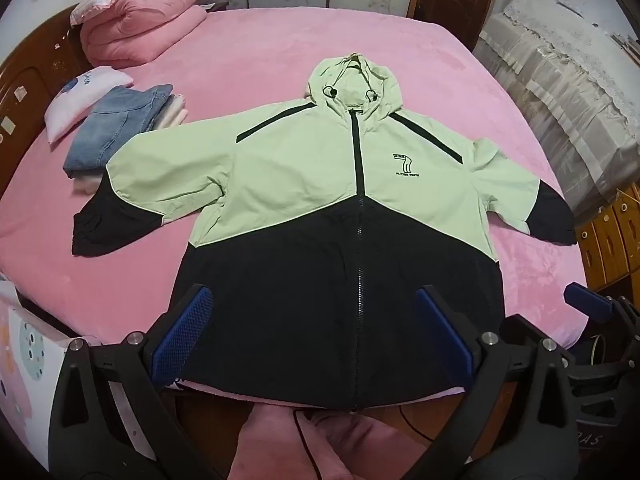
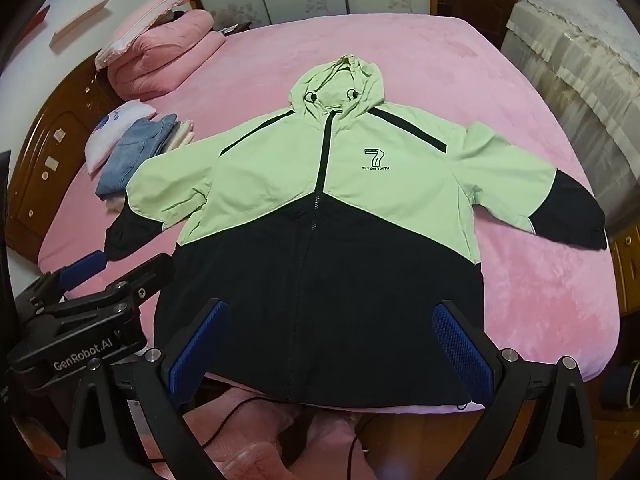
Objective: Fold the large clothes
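Jacket (image 1: 320, 208), green above and black below, lies zipped and face up on the pink bed (image 1: 248, 52), sleeves spread, hem at the near edge. Left tool (image 1: 316, 320) and right tool (image 2: 332, 340) hover over the hem, jaws spread wide, gripping nothing. Folding appears not yet begun; the next move likely calls for pinching a sleeve or side. No containers appear; folded clothes (image 1: 120, 128) lie beside the left sleeve.

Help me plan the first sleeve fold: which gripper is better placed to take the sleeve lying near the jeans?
Probably the left gripper: it hovers, jaws open, over the jacket's hem on that sleeve's side. The right gripper would have to cross the jacket.
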